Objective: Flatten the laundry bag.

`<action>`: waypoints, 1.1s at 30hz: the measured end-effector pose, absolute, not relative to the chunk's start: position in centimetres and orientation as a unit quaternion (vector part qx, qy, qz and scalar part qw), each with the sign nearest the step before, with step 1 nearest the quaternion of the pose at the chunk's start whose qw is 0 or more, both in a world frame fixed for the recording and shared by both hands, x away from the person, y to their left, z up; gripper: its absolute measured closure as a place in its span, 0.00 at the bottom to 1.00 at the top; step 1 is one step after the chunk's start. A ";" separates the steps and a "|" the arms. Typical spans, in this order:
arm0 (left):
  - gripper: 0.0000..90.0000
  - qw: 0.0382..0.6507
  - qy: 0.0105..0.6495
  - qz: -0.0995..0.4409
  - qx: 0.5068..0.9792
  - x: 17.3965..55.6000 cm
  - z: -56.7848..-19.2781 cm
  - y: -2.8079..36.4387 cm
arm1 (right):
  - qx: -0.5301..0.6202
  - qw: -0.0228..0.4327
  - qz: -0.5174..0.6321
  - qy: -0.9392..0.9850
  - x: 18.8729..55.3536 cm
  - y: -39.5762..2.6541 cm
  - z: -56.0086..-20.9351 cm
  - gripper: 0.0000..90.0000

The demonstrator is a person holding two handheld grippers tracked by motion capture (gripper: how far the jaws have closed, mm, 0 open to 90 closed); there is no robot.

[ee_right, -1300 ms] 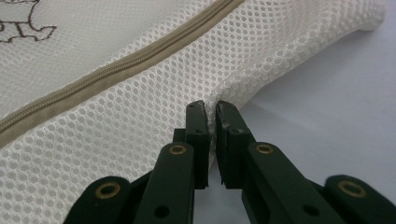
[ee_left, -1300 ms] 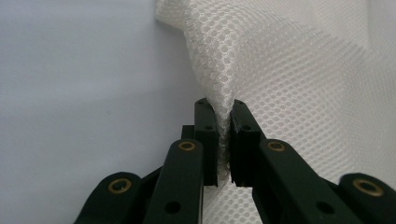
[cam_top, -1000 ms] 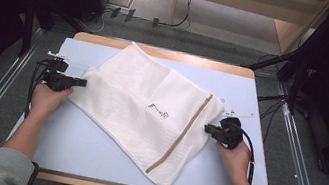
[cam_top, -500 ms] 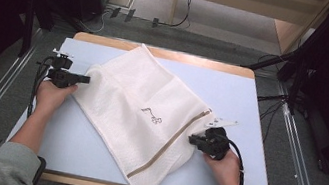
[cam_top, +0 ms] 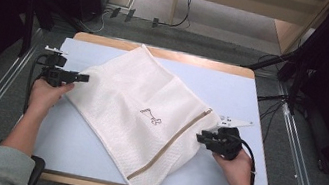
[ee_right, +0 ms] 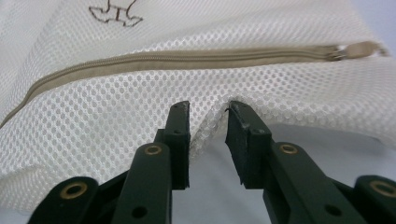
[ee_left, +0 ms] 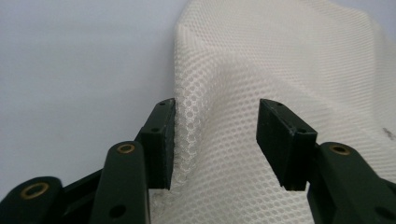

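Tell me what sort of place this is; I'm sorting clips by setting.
Probably a lab or recording workspace, not a home: a lone table with a pale blue top holding one mesh bag, metal rails on the floor beside it, and loose cables across grey carpet.

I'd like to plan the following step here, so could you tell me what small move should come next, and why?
Probably draw both tongs back off the mesh laundry bag. The left tongs have just been opening and stand wide, with a ridge of mesh between them unpinched. The right tongs have also just been opening, with the bag's edge loose in the gap. The bag lies spread on the table, apparently released.
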State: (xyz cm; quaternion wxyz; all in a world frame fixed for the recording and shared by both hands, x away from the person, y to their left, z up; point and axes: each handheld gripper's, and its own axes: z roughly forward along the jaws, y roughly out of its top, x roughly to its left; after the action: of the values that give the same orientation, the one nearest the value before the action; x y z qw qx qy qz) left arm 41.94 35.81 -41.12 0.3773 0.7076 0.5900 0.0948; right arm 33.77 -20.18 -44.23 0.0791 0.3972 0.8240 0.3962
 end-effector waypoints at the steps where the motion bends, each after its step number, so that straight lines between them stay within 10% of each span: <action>1: 0.52 0.372 0.586 0.102 0.712 41.6 -40.8 35.8 | 0.401 0.083 0.399 0.821 33.9 -20.5 -44.0 0.77; 33: 0.59 0.345 0.613 0.083 0.706 30.9 -42.6 34.0 | 0.482 0.123 0.386 0.777 44.1 -24.0 -45.8 0.63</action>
State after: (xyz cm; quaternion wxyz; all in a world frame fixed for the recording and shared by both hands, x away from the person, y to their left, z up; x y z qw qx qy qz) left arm 30.86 34.02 -42.65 0.3454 0.7059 0.6128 0.0828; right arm 44.13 -24.00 -45.85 0.1234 0.4815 0.7773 0.3857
